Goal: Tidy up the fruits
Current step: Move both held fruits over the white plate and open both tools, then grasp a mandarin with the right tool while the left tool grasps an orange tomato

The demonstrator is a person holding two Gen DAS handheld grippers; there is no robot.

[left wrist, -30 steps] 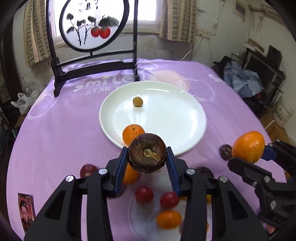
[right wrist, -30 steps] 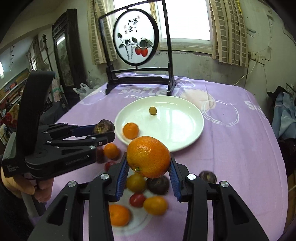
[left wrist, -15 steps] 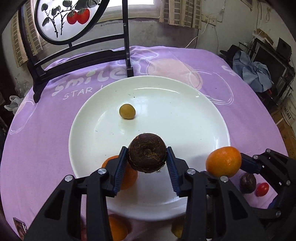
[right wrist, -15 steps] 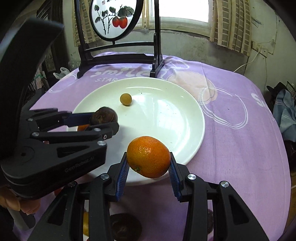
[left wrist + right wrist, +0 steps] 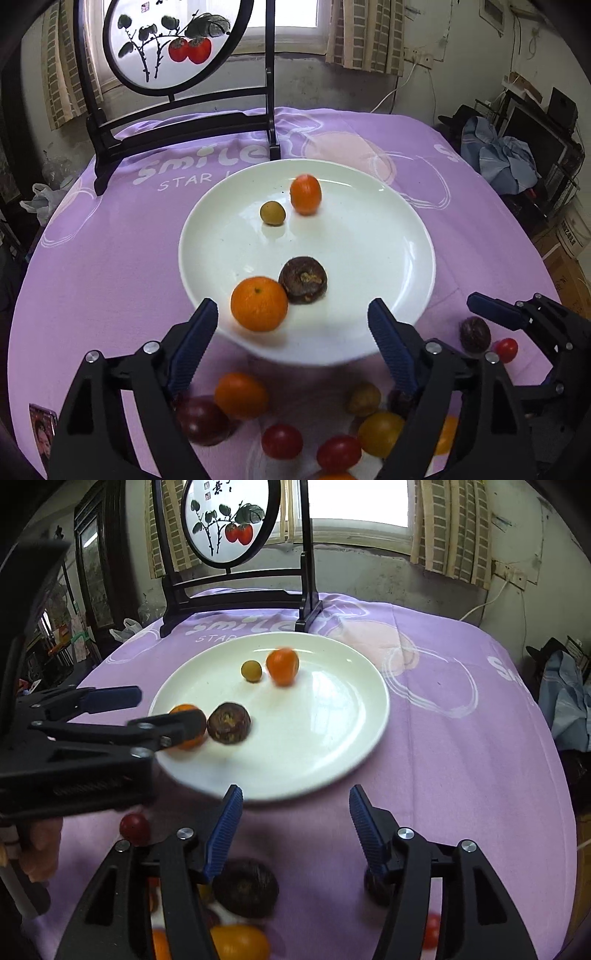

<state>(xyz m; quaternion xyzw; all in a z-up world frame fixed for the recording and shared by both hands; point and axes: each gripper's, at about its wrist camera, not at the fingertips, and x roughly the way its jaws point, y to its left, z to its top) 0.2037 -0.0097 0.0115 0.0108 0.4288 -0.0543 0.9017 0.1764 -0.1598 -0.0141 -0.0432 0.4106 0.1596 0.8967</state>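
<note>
A white plate (image 5: pixel 388 229) (image 5: pixel 332 716) on the purple cloth holds a dark brown fruit (image 5: pixel 303 280) (image 5: pixel 229 723), an orange (image 5: pixel 259 303) (image 5: pixel 186 726) beside it, a second orange (image 5: pixel 305 194) (image 5: pixel 282 666), blurred, at the far side, and a small yellow-green fruit (image 5: pixel 272 213) (image 5: pixel 251 671). My left gripper (image 5: pixel 293 345) is open and empty at the plate's near rim. My right gripper (image 5: pixel 295 829) is open and empty, just short of the plate. Several loose fruits lie under both grippers: an orange (image 5: pixel 241 396), red tomatoes (image 5: pixel 282 441), a dark fruit (image 5: pixel 246 888).
A black wooden stand with a round painted screen (image 5: pixel 173 44) (image 5: pixel 231 520) stands at the far side of the table. Clothes and boxes (image 5: pixel 506 155) lie off the table's right edge. A small photo card (image 5: pixel 42 432) lies at the near left.
Both grippers have opened and pulled back. The brown fruit left my left gripper and lies on the plate. The orange left my right gripper and sits blurred at the plate's far side.
</note>
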